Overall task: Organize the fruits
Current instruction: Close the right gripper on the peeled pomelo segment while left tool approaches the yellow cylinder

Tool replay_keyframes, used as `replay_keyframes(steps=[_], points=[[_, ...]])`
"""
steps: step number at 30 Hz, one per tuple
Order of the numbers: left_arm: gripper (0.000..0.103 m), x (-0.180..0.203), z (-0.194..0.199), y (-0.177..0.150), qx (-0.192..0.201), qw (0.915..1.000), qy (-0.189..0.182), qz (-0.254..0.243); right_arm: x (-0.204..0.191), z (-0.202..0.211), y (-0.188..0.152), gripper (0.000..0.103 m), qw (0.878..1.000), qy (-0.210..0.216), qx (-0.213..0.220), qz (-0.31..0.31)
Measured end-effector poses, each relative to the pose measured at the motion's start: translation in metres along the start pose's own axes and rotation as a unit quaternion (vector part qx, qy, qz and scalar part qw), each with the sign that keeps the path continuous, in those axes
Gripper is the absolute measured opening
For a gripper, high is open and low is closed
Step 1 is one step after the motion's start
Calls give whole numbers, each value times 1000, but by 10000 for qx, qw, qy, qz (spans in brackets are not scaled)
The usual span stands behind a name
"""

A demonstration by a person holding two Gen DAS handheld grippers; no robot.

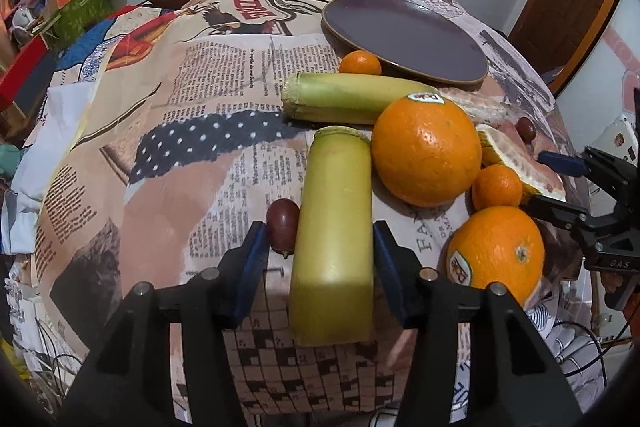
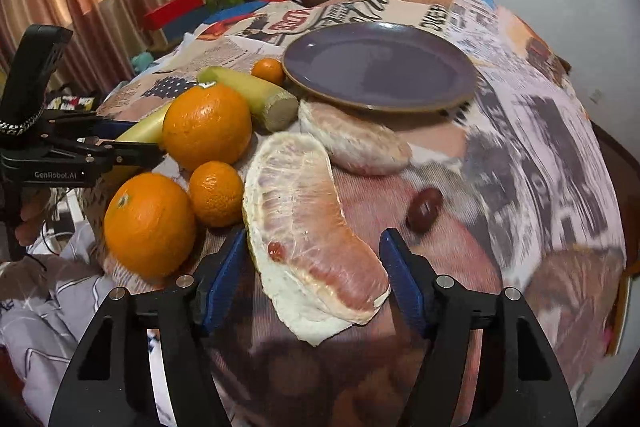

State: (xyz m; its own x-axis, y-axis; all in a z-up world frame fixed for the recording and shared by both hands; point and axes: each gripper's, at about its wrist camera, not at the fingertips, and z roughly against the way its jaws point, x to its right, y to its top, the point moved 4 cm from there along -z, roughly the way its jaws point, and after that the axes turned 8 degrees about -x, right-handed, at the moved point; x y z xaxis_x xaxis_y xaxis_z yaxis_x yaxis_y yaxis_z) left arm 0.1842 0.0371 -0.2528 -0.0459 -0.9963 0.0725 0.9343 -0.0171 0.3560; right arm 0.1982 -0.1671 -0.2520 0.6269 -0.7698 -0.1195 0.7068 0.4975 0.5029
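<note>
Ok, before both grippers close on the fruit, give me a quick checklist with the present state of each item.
1. Left hand-held gripper open, straddling the green cane piece: ok.
2. Right hand-held gripper open around the pomelo wedge: ok.
3. Purple plate bare, ready for fruit: ok.
4. Left finger path clear: not ok, a dark grape sits against the left pad.
5. Cane piece free of the big orange: cannot tell, they look close.
6. Pads touching fruit: not yet.
</note>
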Motion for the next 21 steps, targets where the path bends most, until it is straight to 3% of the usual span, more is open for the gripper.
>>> replay_keyframes(steps=[9, 11, 21], points=[[53, -1, 4, -17, -213, 9996, -172, -12, -10, 12, -23, 61, 9996, -225, -33, -138], [53, 0, 4, -17, -230, 9996, -150, -60, -11, 11, -20, 65, 9997, -205, -28, -119], [54, -6, -2, 1, -244, 9993, -294, -57, -10, -5, -4, 65, 9999, -103, -24, -119]])
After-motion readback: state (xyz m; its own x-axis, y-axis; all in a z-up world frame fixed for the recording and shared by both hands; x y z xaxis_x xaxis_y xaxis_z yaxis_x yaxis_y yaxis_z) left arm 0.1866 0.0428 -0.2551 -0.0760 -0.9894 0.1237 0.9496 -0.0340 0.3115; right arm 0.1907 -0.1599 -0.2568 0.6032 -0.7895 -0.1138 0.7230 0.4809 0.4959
